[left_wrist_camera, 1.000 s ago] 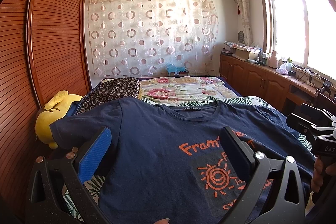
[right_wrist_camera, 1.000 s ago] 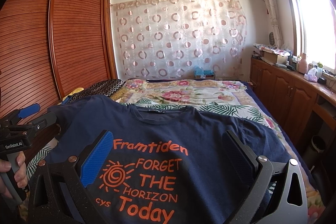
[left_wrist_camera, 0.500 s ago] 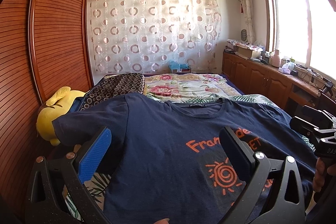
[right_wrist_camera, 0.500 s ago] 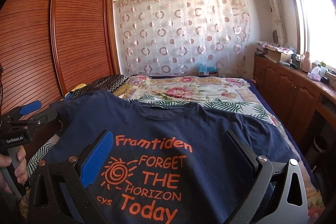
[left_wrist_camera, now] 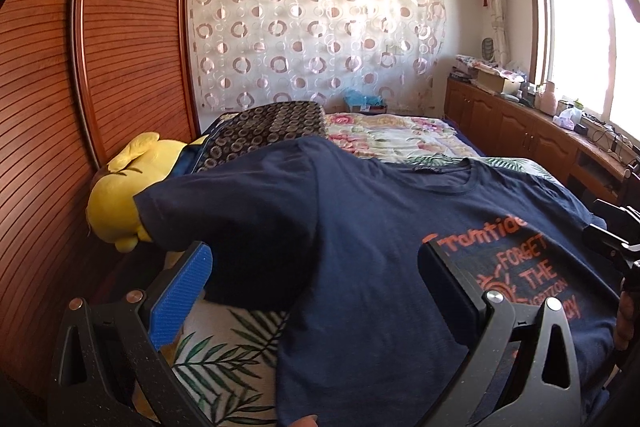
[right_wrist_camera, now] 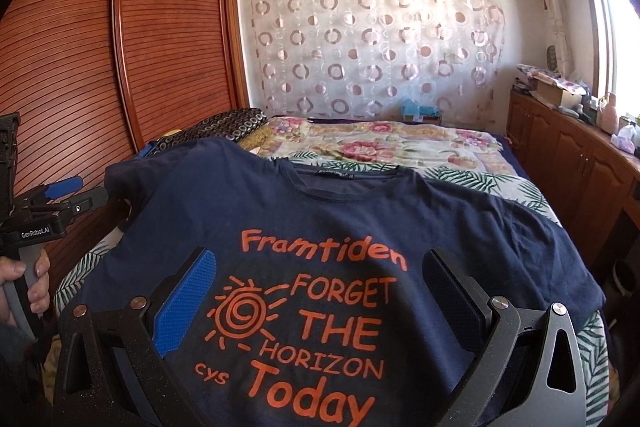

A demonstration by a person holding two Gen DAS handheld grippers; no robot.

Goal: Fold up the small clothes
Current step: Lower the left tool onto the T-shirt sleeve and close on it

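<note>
Navy T-shirt (right_wrist_camera: 320, 219) lies front up and spread flat on the bed (right_wrist_camera: 460, 163), orange lettering legible ("Framtiden FORGET THE HORIZON Today", with a sun motif). One sleeve (left_wrist_camera: 208, 211) reaches toward a yellow plush toy (left_wrist_camera: 116, 199). Left gripper (left_wrist_camera: 312, 275) and right gripper (right_wrist_camera: 320, 287) both hover over the shirt, fingers spread wide, nothing between them. Bedding: leaf-print sheet (left_wrist_camera: 216, 351), floral quilt beyond. Slatted wooden wardrobe (right_wrist_camera: 120, 47) alongside; circle-patterned curtain (right_wrist_camera: 368, 35) at far wall.
</note>
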